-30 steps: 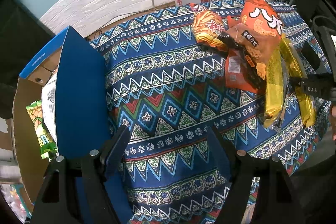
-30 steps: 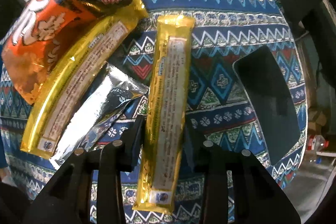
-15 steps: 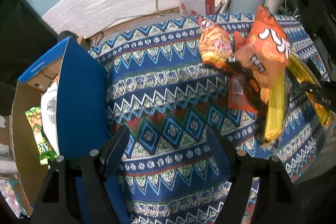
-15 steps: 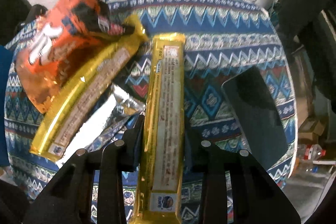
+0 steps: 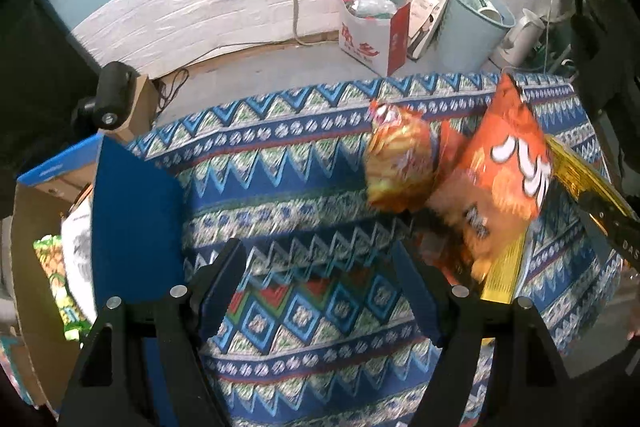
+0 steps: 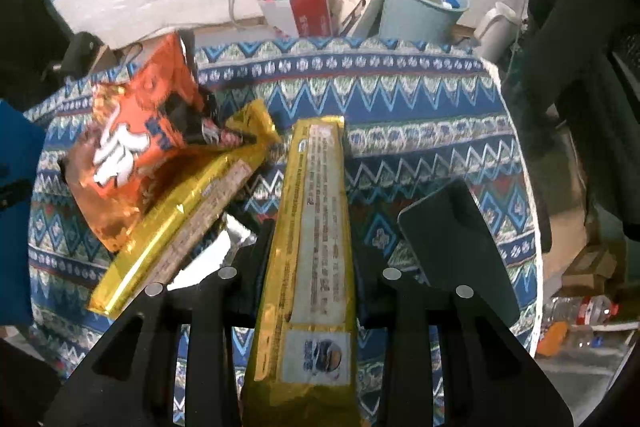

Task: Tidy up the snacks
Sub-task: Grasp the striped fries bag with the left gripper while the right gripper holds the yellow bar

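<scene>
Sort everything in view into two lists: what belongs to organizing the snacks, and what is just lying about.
Part of the job:
- gold snack pack, clamped in the right gripper
- second gold pack
- orange chip bag
- yellow-orange snack bag
- cardboard box already holding snacks
- left gripper, open

Just lying about:
- black phone
- blue bin
- paper bag
- white kettle

long gold snack pack (image 6: 316,227) lifted, lengthwise; orange bag (image 6: 132,155) beside second gold pack (image 6: 180,223).
</scene>
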Tool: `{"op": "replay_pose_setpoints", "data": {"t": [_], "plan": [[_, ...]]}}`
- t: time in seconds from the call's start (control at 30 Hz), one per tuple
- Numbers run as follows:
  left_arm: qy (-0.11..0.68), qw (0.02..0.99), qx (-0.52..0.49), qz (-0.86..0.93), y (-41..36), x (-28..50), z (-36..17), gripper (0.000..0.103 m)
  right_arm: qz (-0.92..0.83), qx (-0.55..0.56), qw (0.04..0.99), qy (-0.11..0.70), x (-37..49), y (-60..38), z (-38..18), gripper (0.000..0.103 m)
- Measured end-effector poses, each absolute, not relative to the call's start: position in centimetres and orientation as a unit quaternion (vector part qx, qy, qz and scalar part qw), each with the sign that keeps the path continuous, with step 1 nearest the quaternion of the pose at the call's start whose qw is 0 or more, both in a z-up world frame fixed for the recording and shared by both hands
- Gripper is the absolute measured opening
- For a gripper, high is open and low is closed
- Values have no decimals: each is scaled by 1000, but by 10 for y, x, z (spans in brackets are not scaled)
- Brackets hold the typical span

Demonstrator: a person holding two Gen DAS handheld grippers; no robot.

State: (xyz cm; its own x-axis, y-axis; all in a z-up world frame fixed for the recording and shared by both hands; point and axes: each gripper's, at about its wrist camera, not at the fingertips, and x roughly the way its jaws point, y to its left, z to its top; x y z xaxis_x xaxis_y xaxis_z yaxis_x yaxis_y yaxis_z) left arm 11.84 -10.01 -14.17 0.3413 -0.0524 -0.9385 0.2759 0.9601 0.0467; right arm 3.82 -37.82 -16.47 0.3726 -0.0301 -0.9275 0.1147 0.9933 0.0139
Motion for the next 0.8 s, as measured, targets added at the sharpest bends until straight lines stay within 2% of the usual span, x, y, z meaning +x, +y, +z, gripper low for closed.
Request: {"op": "replay_pose_setpoints", "data": {"t": [0.63, 0.8], "plan": [[582, 803, 52, -118, -141, 187, -177, 80, -20, 68, 851, 521, 69, -393, -158, 31], [597, 789, 73, -128, -155, 189, -194, 80, -11, 64, 853, 518, 74, -386, -158, 31]]}}
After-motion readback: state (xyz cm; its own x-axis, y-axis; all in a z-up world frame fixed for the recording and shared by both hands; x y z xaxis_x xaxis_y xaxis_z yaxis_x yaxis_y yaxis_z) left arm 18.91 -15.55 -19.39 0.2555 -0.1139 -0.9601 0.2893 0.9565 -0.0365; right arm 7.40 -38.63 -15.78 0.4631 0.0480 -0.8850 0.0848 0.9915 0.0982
